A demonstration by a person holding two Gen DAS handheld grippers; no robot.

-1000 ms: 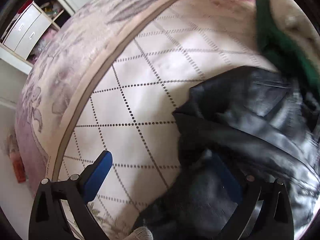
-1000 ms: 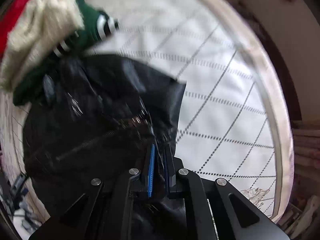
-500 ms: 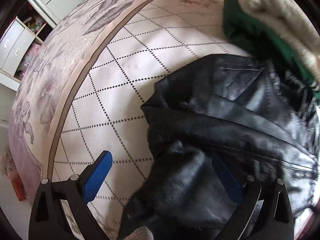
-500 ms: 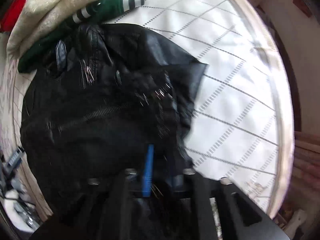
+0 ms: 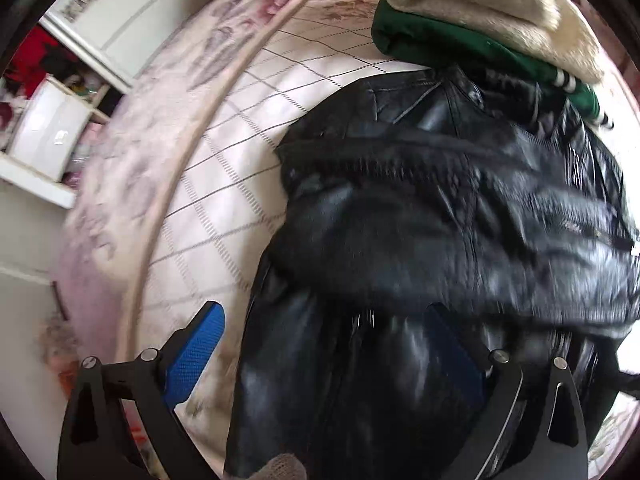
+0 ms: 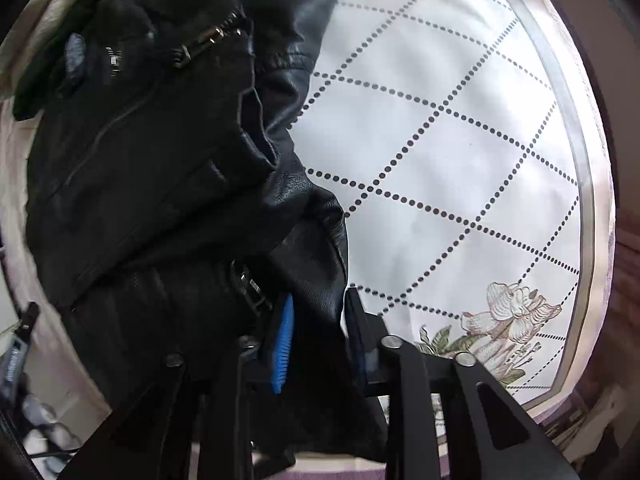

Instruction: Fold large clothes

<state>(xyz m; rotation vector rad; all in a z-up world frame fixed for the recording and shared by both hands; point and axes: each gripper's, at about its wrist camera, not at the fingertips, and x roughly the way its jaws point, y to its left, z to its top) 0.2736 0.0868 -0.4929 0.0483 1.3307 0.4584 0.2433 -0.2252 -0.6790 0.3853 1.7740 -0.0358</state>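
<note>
A black leather jacket (image 5: 440, 220) lies bunched on a white bed cover with a dotted diamond grid (image 5: 240, 152). My left gripper (image 5: 324, 332) is open, its jaws wide apart, with the jacket's lower part lying between the blue pads. In the right wrist view the jacket (image 6: 152, 152) fills the left half, its zipper showing. My right gripper (image 6: 316, 328) is shut on a fold of the jacket's leather near its edge.
A folded green garment (image 5: 460, 44) and a cream knitted one (image 5: 480, 4) are stacked at the jacket's far end. White drawers (image 5: 52, 132) stand beside the bed on the left. The bed cover (image 6: 460, 140) lies bare right of the jacket, with a flower print (image 6: 508, 320).
Both grippers have moved in over the jacket. The jacket has been drawn up and bunched toward the stacked clothes. The right gripper's hold now takes in a thicker fold.
</note>
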